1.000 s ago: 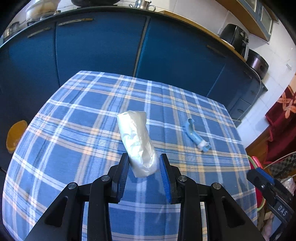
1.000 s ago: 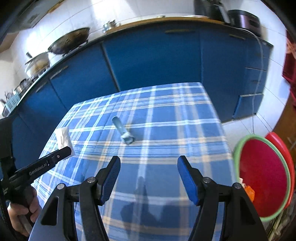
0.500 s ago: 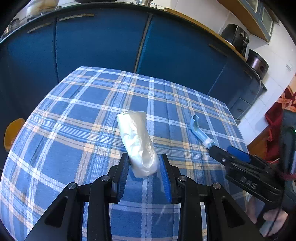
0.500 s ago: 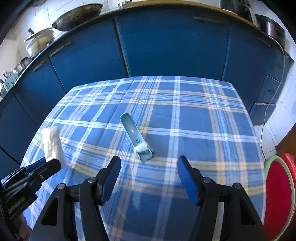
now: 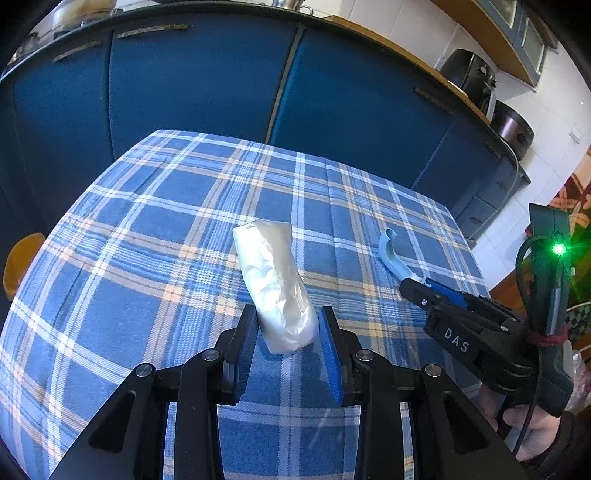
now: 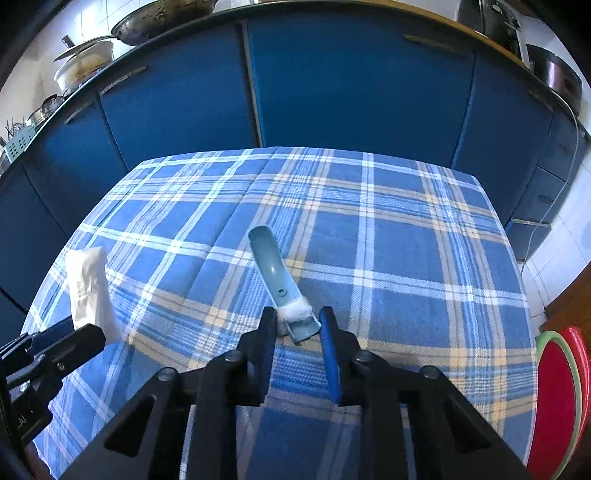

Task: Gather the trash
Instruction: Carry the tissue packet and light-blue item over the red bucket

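Note:
A crumpled white plastic wrapper (image 5: 273,280) lies lengthwise on the blue checked tablecloth (image 5: 147,258). My left gripper (image 5: 286,332) is shut on its near end. To the right lies a curved light-blue plastic piece (image 6: 271,266) with a white tuft near its near end. My right gripper (image 6: 298,325) has its jaws closing, and both pads touch that near end. In the left wrist view the right gripper (image 5: 413,290) sits at the blue piece (image 5: 391,254). The right wrist view shows the wrapper (image 6: 88,284) at the left.
Blue kitchen cabinets (image 6: 351,92) stand behind the table, with pans (image 6: 159,18) on the counter above. A red basin with a green rim (image 6: 554,398) stands on the floor at the right. An orange object (image 5: 20,262) lies left of the table. A hand (image 5: 528,424) holds the right gripper.
My right gripper came down and left over the table to the blue piece, and its jaws closed around the piece's near end. The left gripper kept its hold on the wrapper.

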{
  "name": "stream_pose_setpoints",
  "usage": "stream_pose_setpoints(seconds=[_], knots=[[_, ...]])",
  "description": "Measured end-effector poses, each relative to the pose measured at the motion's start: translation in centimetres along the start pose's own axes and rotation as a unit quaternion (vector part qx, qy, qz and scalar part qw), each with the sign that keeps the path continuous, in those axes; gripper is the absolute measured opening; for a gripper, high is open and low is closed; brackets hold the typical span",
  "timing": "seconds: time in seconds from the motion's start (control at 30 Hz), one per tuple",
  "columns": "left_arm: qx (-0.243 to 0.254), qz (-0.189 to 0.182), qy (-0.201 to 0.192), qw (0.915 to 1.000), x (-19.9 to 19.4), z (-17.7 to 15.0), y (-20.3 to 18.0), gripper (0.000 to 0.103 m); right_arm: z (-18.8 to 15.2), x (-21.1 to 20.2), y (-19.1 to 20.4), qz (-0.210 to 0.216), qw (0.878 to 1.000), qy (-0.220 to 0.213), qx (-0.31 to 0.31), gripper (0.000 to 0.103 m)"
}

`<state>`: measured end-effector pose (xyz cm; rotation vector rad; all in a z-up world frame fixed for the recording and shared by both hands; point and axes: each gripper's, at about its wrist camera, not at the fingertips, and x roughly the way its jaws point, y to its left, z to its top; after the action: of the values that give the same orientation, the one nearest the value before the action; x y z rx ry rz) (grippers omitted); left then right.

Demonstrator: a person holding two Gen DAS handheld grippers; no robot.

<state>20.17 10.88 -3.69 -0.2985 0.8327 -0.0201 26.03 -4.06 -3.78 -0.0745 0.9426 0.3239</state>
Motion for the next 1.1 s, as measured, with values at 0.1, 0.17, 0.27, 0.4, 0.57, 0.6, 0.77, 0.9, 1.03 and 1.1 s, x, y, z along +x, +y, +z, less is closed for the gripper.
stream_pose_setpoints(seconds=[0.1, 0.17, 0.27, 0.4, 0.57, 0.6, 0.77, 0.9, 1.03, 1.1], knots=[[0.002, -0.002, 0.0, 1.0, -0.2, -0.1, -0.2, 0.034, -0.2, -0.3, -0.2, 0.009, 1.0, 0.002, 0.007, 0.025], [0.004, -0.002, -0.002, 1.0, -0.4, -0.1, -0.4, 0.034, -0.5, -0.7, -0.4, 0.014, 1.0, 0.003, 0.011, 0.025], [0.006, -0.006, -0.006, 0.9999, -0.9, -0.1, -0.6, 0.034, -1.4, -2.3, -0.6, 0.023, 1.0, -0.007, 0.017, 0.025], [0.011, -0.014, -0.008, 0.9998, -1.5, -0.3, -1.4, 0.034, -2.6, -4.5, -1.1, 0.043, 0.999, -0.013, 0.031, 0.025], [0.019, -0.026, -0.009, 0.9994, -2.3, -0.6, -2.6, 0.034, -4.1, -7.1, -2.0, 0.054, 0.997, -0.025, 0.05, 0.025], [0.022, -0.028, -0.01, 0.9993, -2.4, -0.7, -2.9, 0.034, -4.4, -7.6, -2.2, 0.055, 0.997, -0.027, 0.054, 0.025], [0.031, -0.036, -0.011, 0.9988, -3.3, -1.1, -4.1, 0.034, -5.4, -9.9, -3.1, 0.058, 0.995, -0.039, 0.073, 0.025], [0.041, -0.043, -0.014, 0.9982, -4.2, -1.5, -5.2, 0.034, -6.1, -11.7, -3.9, 0.055, 0.993, -0.054, 0.085, 0.025], [0.049, -0.054, -0.017, 0.9972, -5.0, -1.8, -6.3, 0.034, -6.8, -13.3, -4.9, 0.051, 0.992, -0.067, 0.099, 0.025], [0.054, -0.058, -0.018, 0.9967, -5.4, -1.9, -6.9, 0.034, -7.3, -14.1, -5.4, 0.047, 0.991, -0.074, 0.106, 0.025]])
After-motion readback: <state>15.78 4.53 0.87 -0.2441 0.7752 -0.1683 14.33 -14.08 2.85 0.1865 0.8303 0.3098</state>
